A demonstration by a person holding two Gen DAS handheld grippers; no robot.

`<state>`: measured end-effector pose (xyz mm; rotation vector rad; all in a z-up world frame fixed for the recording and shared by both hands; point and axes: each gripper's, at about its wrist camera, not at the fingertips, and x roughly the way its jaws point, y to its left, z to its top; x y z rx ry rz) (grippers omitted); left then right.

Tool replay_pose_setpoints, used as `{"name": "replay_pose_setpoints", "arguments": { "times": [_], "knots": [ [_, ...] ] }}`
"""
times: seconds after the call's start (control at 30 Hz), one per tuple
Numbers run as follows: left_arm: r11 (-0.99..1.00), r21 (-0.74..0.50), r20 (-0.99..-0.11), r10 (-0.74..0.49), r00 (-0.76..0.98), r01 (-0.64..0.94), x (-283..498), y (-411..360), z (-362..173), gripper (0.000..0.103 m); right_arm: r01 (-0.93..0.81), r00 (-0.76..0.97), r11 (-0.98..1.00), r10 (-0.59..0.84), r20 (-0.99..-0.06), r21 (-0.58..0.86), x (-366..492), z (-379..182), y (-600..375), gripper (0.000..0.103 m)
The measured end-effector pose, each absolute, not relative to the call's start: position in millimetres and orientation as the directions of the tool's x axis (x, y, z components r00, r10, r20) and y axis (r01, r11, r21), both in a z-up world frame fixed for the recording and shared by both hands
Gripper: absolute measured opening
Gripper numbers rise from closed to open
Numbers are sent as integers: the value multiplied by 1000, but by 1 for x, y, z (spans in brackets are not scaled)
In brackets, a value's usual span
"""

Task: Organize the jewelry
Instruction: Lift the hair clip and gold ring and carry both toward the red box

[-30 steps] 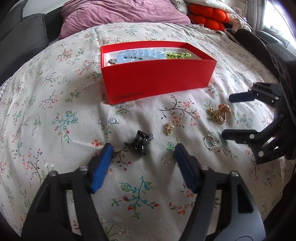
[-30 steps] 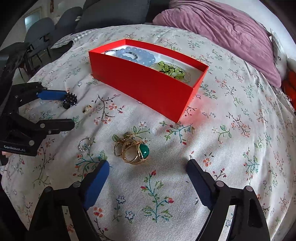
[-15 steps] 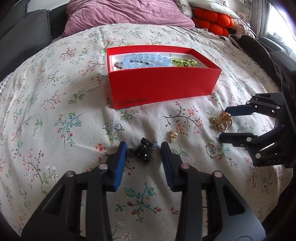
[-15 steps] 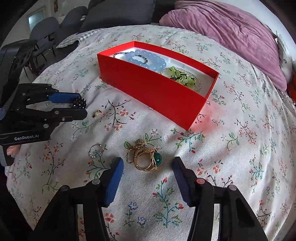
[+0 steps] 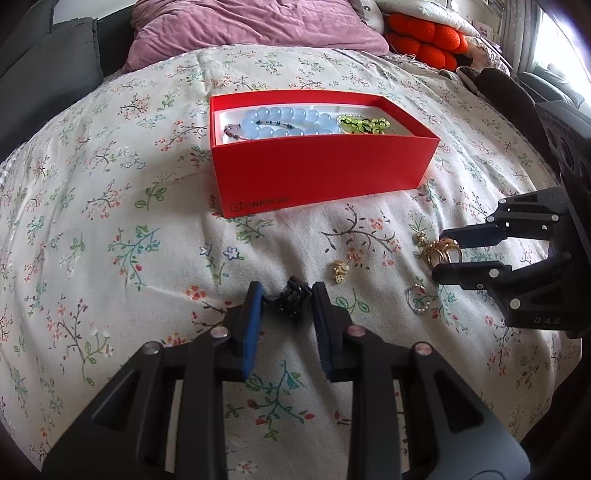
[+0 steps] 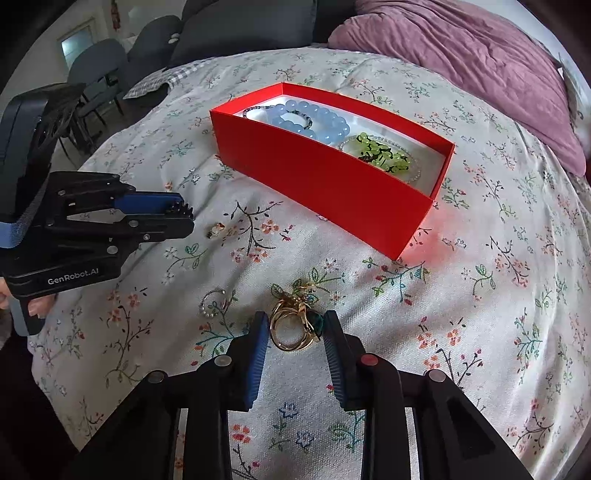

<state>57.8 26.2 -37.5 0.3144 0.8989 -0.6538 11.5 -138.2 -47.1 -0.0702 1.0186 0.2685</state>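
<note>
On the floral bedspread, a small black hair clip (image 5: 291,299) lies between the blue pads of my left gripper (image 5: 286,295), whose jaws are closing and touch it on both sides. The right wrist view shows that gripper (image 6: 186,214) with the clip at its tips. My right gripper (image 6: 295,328) is closing on a cluster of gold rings with a green stone (image 6: 291,326), pads against both sides; the left wrist view also shows this gripper (image 5: 441,253). The red box (image 5: 321,177) holds a blue bead bracelet (image 5: 288,118) and a green one (image 5: 364,123).
A small gold earring (image 5: 340,271) and a pearl hoop (image 5: 417,299) lie loose between the two grippers. A purple pillow (image 5: 251,33) and orange cushion (image 5: 424,37) sit behind the box. Chairs (image 6: 99,70) stand past the bed's far left edge.
Both grippers' jaws narrowed from wide open to close around their pieces. The right gripper came forward so the gold rings now sit between its pads.
</note>
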Motion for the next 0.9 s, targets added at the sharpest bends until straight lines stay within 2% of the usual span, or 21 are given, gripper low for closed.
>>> {"name": "replay_pose_setpoints", "arguments": {
  "times": [0.9],
  "knots": [
    [753, -45, -799, -421, 428, 657, 45, 17, -14, 29, -237, 522, 967, 211, -826, 97, 0, -12, -147, 30]
  ]
}}
